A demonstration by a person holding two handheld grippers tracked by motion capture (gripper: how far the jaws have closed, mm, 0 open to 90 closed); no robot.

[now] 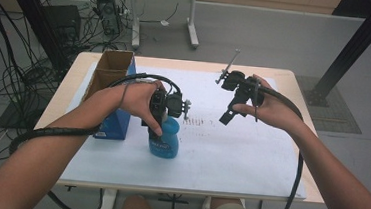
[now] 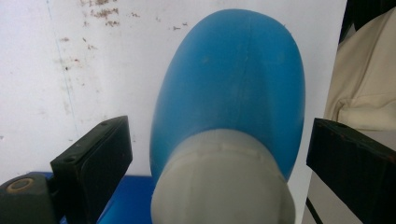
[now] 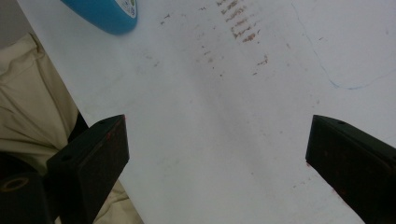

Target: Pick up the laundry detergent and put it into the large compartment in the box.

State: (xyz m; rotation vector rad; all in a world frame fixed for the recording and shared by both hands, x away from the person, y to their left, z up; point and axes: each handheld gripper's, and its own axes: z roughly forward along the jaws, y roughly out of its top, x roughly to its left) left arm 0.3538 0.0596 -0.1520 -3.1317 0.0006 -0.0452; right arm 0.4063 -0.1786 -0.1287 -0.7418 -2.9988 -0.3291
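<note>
With both claws gaping: left claw (image 2: 219, 154) astride bottle (image 2: 229, 88), untouched; right claw (image 3: 219, 154) above bench (image 3: 224, 116).

High view looks forward and down on the tabletop (image 1: 249, 164); both gripper views look closely down, sharing the blue bottle (image 2: 229, 88).
</note>
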